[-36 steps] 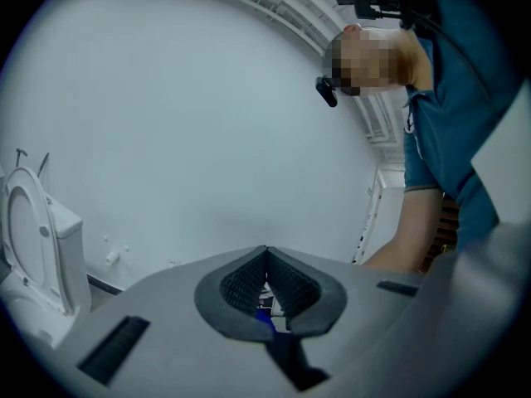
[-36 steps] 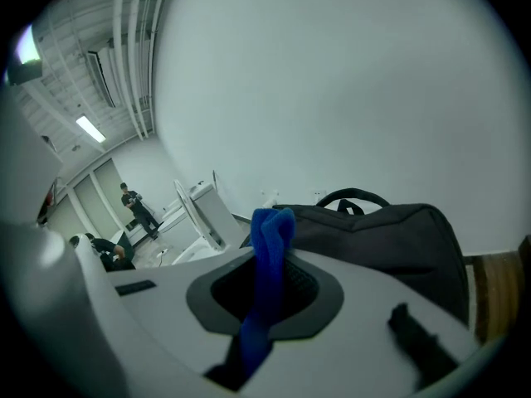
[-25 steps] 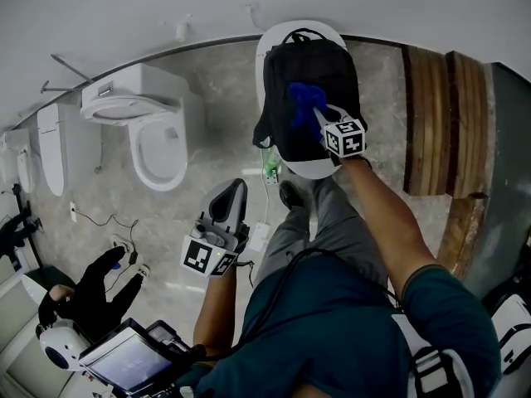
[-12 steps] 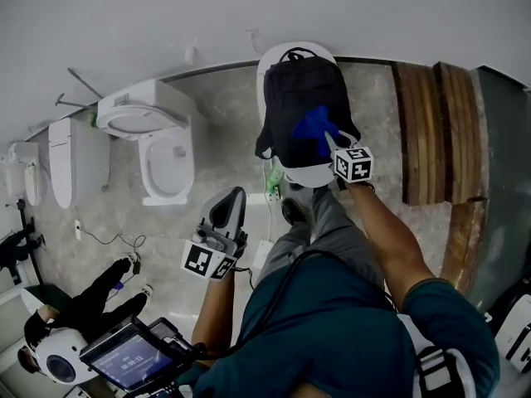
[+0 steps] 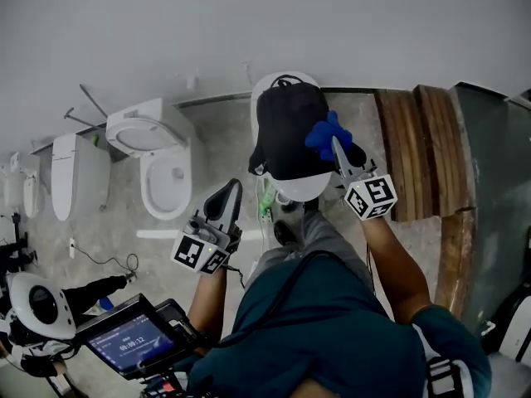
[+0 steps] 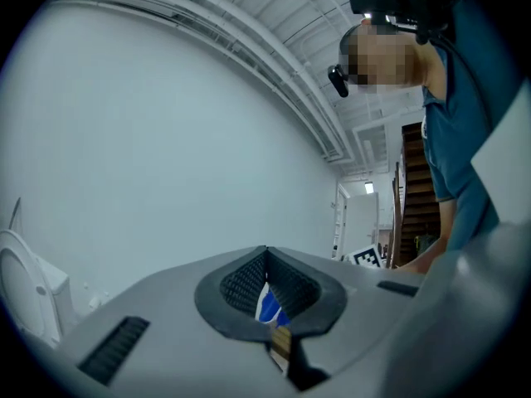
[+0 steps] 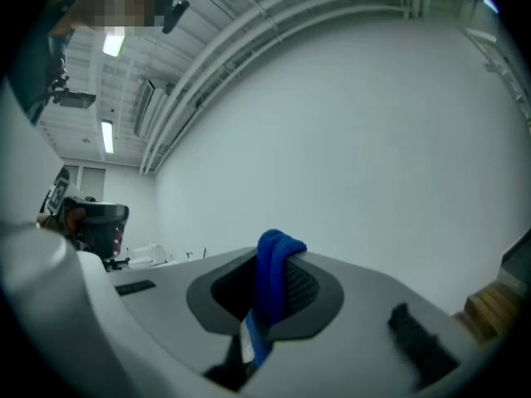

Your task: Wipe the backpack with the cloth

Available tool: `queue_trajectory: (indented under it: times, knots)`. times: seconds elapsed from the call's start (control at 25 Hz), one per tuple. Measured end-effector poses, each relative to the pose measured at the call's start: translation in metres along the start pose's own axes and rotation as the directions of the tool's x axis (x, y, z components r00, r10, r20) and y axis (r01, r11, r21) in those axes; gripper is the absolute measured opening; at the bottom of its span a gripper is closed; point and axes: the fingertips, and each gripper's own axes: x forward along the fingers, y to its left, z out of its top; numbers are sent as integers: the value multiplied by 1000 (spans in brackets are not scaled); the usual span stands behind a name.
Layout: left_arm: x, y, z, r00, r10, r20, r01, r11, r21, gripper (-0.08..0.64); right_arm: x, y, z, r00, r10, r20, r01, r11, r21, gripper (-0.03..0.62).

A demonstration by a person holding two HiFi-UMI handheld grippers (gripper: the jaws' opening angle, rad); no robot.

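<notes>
While the left gripper (image 5: 230,193) hangs idle by the person's knee, jaws pressed together on nothing, the right gripper (image 5: 338,149) is clamped on the blue cloth (image 5: 326,136). A second ago that cloth sat mid-panel on the black backpack (image 5: 286,127); now it has swept to the backpack's right edge. The backpack rests on a white rounded stand (image 5: 300,191). One stroke looks finished; the left side probably still needs wiping.

You worked in a large plain hall fitted like a washroom, not in a home. A white toilet (image 5: 162,172) and a second toilet (image 5: 70,177) stood on a grey stone floor (image 5: 220,135) by a bare white wall (image 5: 249,23). Wooden steps (image 5: 415,152) were beside them, and open pipes (image 7: 249,36) and a strip lamp (image 7: 106,137) were overhead.
</notes>
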Motion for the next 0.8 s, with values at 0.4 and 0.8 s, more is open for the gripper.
queue_trajectory:
  times: [0.4,0.8]
  knots:
    - [-41,-134,53,998,-45,47,34,976,213,3,-193,71,136,962,51,267,-14,990,-139,23]
    - [-70,-158,57,998,21,59,-29,990,135,3,-234,88,140,984,53,172,-24,986,-164,23]
